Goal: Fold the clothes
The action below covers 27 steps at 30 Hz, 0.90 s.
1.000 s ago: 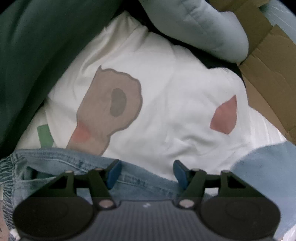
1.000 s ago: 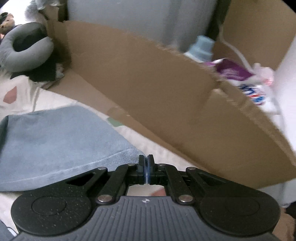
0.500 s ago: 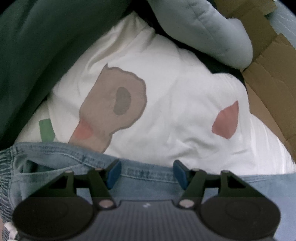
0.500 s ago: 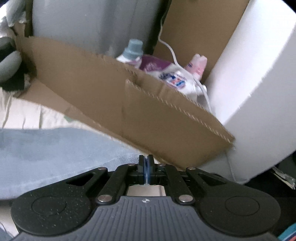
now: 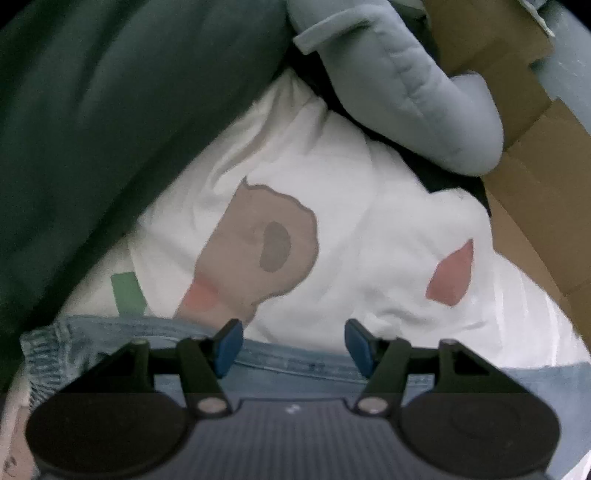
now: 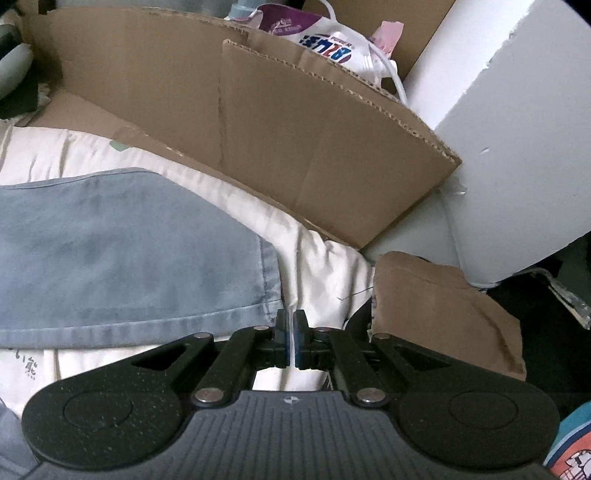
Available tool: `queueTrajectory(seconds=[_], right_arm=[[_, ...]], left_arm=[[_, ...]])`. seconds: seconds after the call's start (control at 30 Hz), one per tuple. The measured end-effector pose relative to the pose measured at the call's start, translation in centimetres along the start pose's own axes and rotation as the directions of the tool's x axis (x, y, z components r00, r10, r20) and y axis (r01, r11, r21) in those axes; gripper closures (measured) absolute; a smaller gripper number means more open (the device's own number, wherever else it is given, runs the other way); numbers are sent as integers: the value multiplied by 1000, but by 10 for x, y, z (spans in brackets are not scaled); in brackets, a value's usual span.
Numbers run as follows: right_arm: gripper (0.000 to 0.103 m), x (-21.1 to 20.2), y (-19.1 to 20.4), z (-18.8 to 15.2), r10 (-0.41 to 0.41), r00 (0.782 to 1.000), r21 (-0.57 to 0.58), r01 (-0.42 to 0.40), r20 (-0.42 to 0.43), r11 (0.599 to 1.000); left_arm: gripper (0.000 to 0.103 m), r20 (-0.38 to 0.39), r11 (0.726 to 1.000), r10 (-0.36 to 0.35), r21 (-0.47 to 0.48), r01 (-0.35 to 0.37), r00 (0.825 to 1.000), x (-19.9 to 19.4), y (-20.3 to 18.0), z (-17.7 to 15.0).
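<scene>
Light blue jeans lie flat on a white printed sheet. In the left wrist view their waistband (image 5: 288, 360) runs across just under my left gripper (image 5: 291, 345), which is open and empty above it. In the right wrist view a jeans leg (image 6: 122, 251) spreads to the left, its hem corner just ahead of my right gripper (image 6: 290, 341). The right jaws stand almost together with a thin slit between them. Nothing shows between them.
A dark green blanket (image 5: 110, 129) and a grey-blue pillow (image 5: 399, 88) lie beyond the sheet (image 5: 369, 221). A cardboard wall (image 6: 295, 129) stands along the right side, with detergent bags (image 6: 317, 33) behind it. A white panel (image 6: 517, 129) and a cardboard scrap (image 6: 443, 306) are at right.
The right gripper swung right and down along the jeans leg to its hem corner. The jeans now lie flatter. The left gripper stayed open over the waistband, shifting slightly.
</scene>
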State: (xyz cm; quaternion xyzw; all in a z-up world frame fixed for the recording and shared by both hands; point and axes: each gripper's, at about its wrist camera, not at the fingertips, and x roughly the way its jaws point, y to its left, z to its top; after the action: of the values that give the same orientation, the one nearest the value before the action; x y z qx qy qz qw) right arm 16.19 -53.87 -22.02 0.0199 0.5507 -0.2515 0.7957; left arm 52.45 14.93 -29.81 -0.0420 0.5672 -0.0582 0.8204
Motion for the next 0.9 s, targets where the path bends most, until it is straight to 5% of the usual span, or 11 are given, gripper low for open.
queueTrajectory(seconds=[0.27,0.3,0.37,0.43,0.67,0.9], right_arm=[[95,27,5,18,94,995,-3,-94,27,996],[91,31,7,22,106,994,-6,-106,31,994],[59,39,12,31,129,990,-11,-129,51,992],[49,52,16,44,157,984,-12,-157,85,988],[39,113,24,70,156,986,-24,-155,59,988],[38,149,16,63,202,979,14,-202,6,979]], left_arm=[[39,-49,982,30,190,-20,998,6,-12,4],[39,-57,975,32,222,-18,998,8,-15,3],[39,-67,957,28,291,-7,997,12,-22,-1],[38,-76,933,21,359,8,997,14,-30,-5],[38,-94,843,101,536,-35,990,28,-42,-19],[37,-89,793,69,609,-1,994,29,-46,-23]])
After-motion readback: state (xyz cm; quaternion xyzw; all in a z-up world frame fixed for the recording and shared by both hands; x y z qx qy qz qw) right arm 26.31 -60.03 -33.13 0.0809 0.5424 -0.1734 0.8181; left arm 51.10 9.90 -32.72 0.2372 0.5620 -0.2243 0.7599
